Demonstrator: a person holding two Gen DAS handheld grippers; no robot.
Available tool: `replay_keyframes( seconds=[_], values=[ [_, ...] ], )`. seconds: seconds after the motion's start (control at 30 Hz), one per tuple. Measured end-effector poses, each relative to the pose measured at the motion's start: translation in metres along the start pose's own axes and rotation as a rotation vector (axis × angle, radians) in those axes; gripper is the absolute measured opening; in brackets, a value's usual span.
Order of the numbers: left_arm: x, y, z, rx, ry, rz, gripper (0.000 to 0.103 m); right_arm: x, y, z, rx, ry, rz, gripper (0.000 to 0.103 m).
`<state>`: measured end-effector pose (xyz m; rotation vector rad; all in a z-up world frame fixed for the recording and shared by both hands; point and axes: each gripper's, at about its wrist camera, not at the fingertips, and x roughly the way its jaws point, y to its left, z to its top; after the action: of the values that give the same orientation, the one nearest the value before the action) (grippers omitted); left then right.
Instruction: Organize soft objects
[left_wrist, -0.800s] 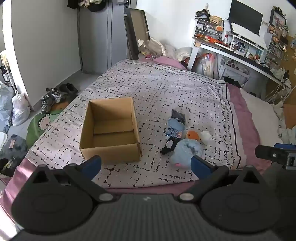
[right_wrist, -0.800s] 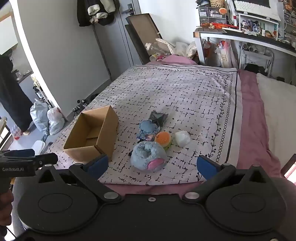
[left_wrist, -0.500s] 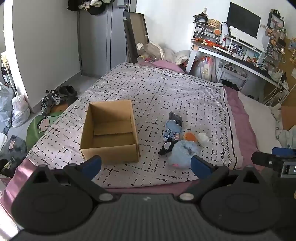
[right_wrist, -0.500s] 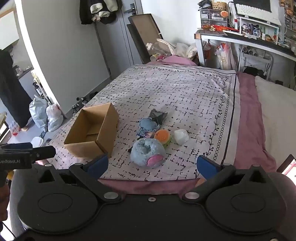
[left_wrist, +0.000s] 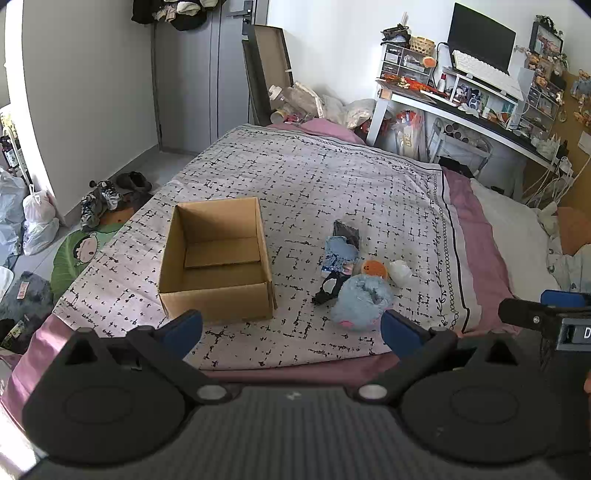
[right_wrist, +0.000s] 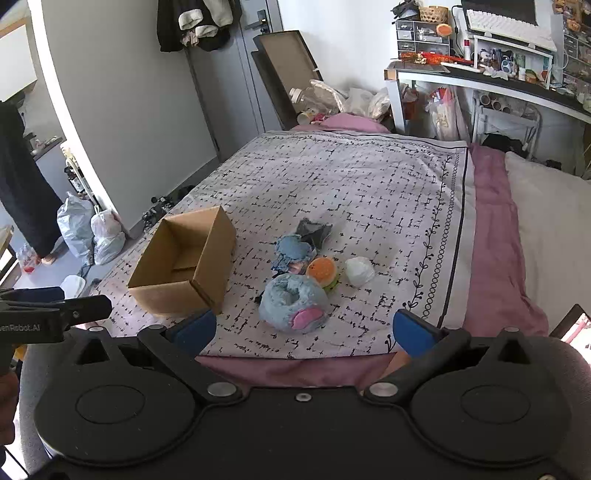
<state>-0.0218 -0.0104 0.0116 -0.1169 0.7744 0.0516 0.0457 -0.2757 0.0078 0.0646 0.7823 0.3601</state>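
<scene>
We judged that sorting had not begun: the open brown cardboard box (left_wrist: 216, 258) stood empty on the bed's black-and-white patterned quilt (left_wrist: 332, 177), and every soft thing lay in a loose heap beside it. We held both tools back over the foot of the bed, well short of the heap.

Our left tool (left_wrist: 291, 326) was spread wide, holding and touching nothing; the box sat just ahead of its left finger, the heap ahead toward its right finger. Our right tool (right_wrist: 304, 330) was likewise spread wide and empty, with the round fluffy blue plush with a pink patch (right_wrist: 293, 304) straight ahead between its fingers. Beyond that lay an orange burger-shaped squishy (right_wrist: 323, 271), a white soft lump (right_wrist: 359, 271) and a smaller blue plush (right_wrist: 293, 251).

The next move, we thought, called for reaching the right tool forward and down onto the nearest blue plush, pinching it gently, then carrying it leftward into the box.
</scene>
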Motion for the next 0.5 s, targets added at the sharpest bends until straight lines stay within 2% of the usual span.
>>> replay_keyframes(
  seconds=[0.5],
  values=[
    [-0.0014,-0.0037,0.0015,0.002,-0.003,-0.010,0.102,-0.0002,-0.0019,0.0005,-0.001,-0.004,-0.029,0.103]
  ],
)
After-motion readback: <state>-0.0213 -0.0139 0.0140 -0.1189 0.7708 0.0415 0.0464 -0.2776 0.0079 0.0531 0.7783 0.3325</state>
